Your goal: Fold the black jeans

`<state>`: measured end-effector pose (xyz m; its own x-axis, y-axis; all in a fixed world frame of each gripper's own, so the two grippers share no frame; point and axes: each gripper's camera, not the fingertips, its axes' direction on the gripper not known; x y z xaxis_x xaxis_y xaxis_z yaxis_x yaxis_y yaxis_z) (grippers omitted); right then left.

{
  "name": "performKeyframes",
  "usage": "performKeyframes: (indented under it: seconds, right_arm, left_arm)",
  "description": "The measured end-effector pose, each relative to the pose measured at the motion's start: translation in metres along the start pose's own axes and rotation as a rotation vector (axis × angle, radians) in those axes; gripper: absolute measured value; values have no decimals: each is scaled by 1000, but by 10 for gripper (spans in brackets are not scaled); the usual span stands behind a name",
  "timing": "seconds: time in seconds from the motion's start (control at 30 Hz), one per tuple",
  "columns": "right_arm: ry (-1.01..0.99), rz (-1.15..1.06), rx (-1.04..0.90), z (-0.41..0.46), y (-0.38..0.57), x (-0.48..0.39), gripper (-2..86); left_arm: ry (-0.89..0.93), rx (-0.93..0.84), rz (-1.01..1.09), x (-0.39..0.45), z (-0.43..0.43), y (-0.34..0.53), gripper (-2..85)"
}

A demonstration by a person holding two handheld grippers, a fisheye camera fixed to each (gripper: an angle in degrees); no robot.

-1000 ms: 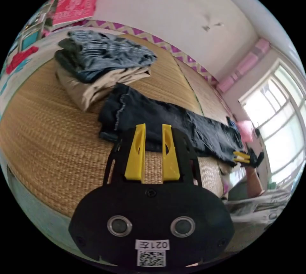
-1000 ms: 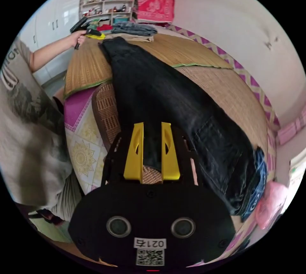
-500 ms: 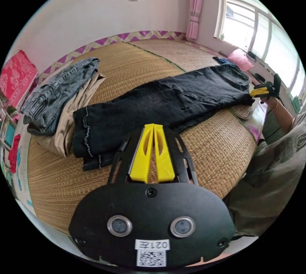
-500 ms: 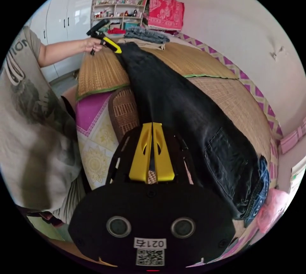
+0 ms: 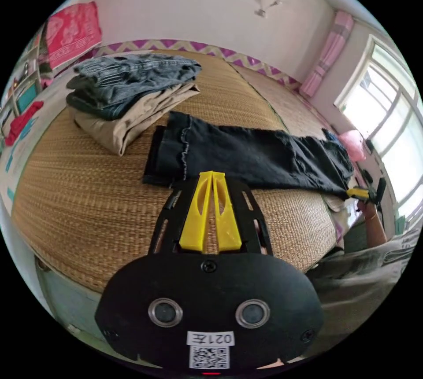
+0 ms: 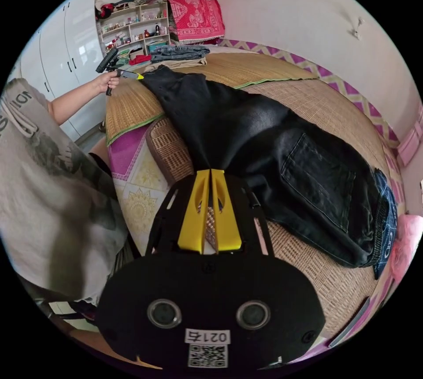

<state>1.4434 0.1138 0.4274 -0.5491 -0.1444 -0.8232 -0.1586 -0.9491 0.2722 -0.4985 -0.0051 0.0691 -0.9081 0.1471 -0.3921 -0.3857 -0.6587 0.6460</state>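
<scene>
Lying stretched lengthwise on the woven straw mat (image 5: 88, 203) of the bed, the black jeans (image 5: 246, 159) ran from hem end to waist end between the two grippers.

Left gripper view: left gripper (image 5: 212, 176) had its yellow jaws drawn together, tips meeting right at the near edge of the hem end. Whether any denim was caught between the tips, I couldn't tell. Jeans lay straight ahead of the jaws and ran off to the right. Just beyond the hem end sat a stack of folded clothes (image 5: 128, 97), grey denim over tan trousers, near the jeans' hem corner; whether they touched, I couldn't tell. At the far waist end the right gripper (image 5: 358, 193) was visible at the fabric edge, held by a hand (image 5: 369, 214).

Right gripper view: right gripper (image 6: 210, 173) also had its jaws pressed together, and the near edge of the jeans (image 6: 264, 150) converged into the tips in a tight pucker, so both jaws looked clamped on cloth. Back pocket faced up to the right of the jaws. A blue garment (image 6: 387, 216) lay past the waistband, at its edge. At the far hem the left gripper (image 6: 132, 75) sat at the fabric, held by the person's hand (image 6: 108, 82). The person's grey shirt (image 6: 39, 194) was on the left.
</scene>
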Motion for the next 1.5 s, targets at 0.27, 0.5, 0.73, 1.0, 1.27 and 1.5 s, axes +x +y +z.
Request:
performKeyframes:
  seconds: [0.27, 0.5, 0.73, 1.0, 1.27, 1.5]
  right_arm:
    - [-107, 137, 144, -71, 44, 101, -10]
    - [-103, 177, 189, -89, 78, 144, -8]
    - [-103, 178, 163, -81, 112, 177, -8]
    - [-36, 229, 242, -89, 145, 219, -7]
    - [-13, 264, 99, -36, 167, 258, -7]
    - [22, 250, 60, -18, 189, 264, -6]
  left_arm:
    - [-132, -123, -8, -39, 30, -35, -8]
    - [-194, -152, -61, -67, 15, -27, -9]
    - [-317, -119, -51, -89, -9, -7, -9]
    - [-117, 78, -246, -153, -80, 26, 11]
    - [433, 84, -727, -265, -69, 95, 156]
    - [378, 96, -784, -295, -58, 81, 119]
